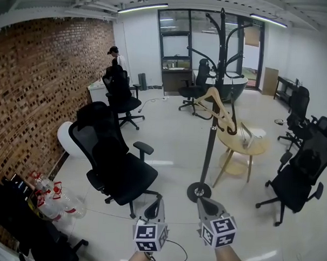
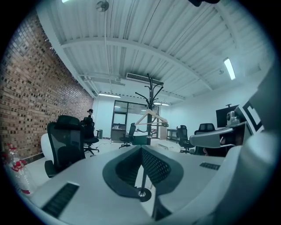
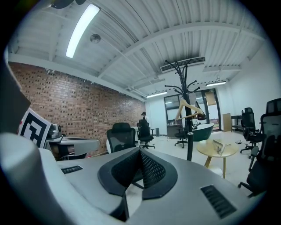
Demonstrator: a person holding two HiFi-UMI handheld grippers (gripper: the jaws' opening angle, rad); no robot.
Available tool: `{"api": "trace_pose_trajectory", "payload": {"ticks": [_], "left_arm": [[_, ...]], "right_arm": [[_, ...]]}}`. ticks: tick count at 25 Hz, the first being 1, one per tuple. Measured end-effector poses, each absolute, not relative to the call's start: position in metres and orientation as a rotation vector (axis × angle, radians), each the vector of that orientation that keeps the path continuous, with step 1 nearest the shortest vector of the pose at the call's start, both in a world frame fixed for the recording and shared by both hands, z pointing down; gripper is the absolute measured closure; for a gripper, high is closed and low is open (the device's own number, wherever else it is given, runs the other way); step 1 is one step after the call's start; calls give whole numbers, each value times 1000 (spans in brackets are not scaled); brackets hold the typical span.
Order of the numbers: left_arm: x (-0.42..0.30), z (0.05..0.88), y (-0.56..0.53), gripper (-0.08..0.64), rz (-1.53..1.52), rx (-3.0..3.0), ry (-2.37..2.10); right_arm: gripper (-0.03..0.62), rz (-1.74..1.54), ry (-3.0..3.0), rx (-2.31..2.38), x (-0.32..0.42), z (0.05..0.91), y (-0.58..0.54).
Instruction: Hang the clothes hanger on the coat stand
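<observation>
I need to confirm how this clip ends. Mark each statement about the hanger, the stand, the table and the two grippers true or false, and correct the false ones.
1. The hanger hangs on the stand. True.
2. The right gripper holds the hanger. False: it is shut on nothing, low in the head view, well clear of the hanger.
3. The left gripper is shut and empty. True.
4. The table stands left of the stand in the head view. False: it stands just right of it.
</observation>
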State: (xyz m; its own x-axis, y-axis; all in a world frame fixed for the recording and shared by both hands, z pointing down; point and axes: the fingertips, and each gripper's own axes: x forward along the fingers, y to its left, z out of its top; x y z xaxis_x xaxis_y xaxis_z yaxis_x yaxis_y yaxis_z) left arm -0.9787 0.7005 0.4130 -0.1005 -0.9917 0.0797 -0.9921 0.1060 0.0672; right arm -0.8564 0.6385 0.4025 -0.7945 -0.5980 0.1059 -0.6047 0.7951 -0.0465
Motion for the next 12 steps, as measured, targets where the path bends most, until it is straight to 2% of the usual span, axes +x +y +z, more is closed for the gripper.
{"api": "trace_pose_trajectory", "payload": {"ticks": [12], "left_arm": [[-1012,414,708,546,36,2000,-2292]], "right_arm": [[592,123,-2888,974,-877,401,637]]}}
